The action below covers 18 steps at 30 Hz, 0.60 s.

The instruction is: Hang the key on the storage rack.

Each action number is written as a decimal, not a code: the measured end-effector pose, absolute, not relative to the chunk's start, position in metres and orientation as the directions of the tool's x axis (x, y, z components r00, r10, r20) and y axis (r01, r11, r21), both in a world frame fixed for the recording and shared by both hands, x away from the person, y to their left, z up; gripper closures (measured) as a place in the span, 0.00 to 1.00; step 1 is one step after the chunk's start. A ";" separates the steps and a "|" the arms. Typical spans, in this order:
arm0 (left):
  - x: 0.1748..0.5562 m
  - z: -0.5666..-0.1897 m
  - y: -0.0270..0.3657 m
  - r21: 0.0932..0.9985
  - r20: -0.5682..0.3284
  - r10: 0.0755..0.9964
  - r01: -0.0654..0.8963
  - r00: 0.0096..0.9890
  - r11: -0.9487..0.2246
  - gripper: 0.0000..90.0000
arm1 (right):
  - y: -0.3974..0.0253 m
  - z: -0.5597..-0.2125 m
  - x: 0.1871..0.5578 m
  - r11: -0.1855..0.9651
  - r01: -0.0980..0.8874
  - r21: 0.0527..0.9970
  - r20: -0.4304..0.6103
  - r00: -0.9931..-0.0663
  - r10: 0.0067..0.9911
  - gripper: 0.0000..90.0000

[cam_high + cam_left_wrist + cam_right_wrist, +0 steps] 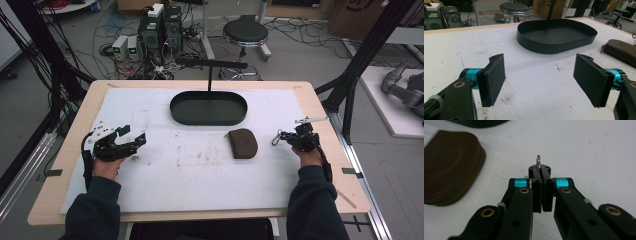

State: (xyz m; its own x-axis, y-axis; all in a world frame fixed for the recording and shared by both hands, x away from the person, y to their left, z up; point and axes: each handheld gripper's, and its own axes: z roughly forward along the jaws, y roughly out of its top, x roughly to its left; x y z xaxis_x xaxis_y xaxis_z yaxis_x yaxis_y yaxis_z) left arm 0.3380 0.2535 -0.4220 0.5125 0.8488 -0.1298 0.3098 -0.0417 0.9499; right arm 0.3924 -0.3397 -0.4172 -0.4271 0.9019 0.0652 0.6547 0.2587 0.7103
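Holding your left gripper at the left-centre of the high view, you kept its 2 black jaws spread wide apart over the stained white foam mat that covered the light wooden table. In the left gripper view that left gripper showed 1 flat black pad at lower left and the other at lower right, with bare mat between them and nothing held.

Your right gripper sat at the right-centre of the high view, pointing toward the frame's left. In the right gripper view the right gripper had its jaws pressed together, pinching a small silver metal ring that stood up just above the tips at the centre of the frame. What hung from the ring, I could not tell.

A dark brown zippered leather pouch lay flat on the mat, near your right gripper and apart from it, slightly right of centre in the high view. It appeared at the upper left of the right gripper view and at the right edge of the left gripper view.

A shallow black oval metal tray rested on the mat in the upper middle of the high view, beyond the pouch, with a thin black post rising from it to a black crossbar. It sat at the upper centre of the left gripper view.
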 end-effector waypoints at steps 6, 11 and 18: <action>0.337 -0.422 0.254 0.950 -0.124 0.850 0.308 0.512 -0.047 0.29 | -0.326 -0.403 0.388 0.273 0.585 0.764 0.049 -0.475 0.879 1.00; 0.337 -0.422 0.255 0.951 -0.126 0.851 0.307 0.510 -0.043 0.29 | -0.314 -0.388 0.390 0.263 0.536 0.802 0.052 -0.502 0.864 1.00; 0.338 -0.422 0.254 0.950 -0.128 0.848 0.309 0.514 -0.044 0.29 | -0.301 -0.370 0.400 0.236 0.480 0.845 0.075 -0.543 0.836 1.00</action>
